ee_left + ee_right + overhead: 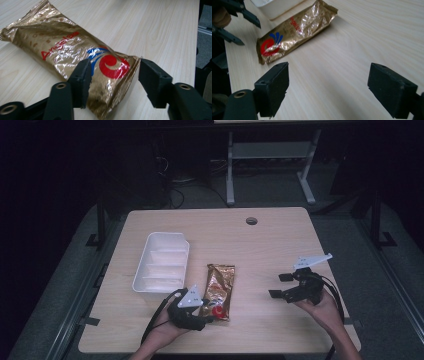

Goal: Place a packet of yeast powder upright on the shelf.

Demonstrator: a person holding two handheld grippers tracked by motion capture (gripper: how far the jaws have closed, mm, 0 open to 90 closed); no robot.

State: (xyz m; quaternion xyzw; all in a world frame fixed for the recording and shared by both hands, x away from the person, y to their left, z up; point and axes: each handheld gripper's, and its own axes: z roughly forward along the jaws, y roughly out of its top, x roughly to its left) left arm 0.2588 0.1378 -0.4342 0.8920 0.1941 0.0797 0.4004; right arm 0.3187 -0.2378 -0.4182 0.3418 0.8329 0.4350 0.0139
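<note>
A gold foil snack packet (219,289) with a red and blue logo lies flat near the middle of the wooden table (270,245). My left gripper (212,313) is at the packet's near end, open. In the left gripper view the logo end of the packet (75,50) lies between the two jaws of the left gripper (115,83), with a thin gap at the right jaw. My right gripper (280,285) hovers open over bare wood to the packet's right. The right gripper view shows the right gripper (328,87) spread wide, with the packet (294,32) farther off.
A white ribbed plastic tray (161,262) stands just left of the packet, its edge visible (274,6). A cable hole (251,221) sits near the table's far edge. Beyond the table are dark floor and a desk frame (270,165).
</note>
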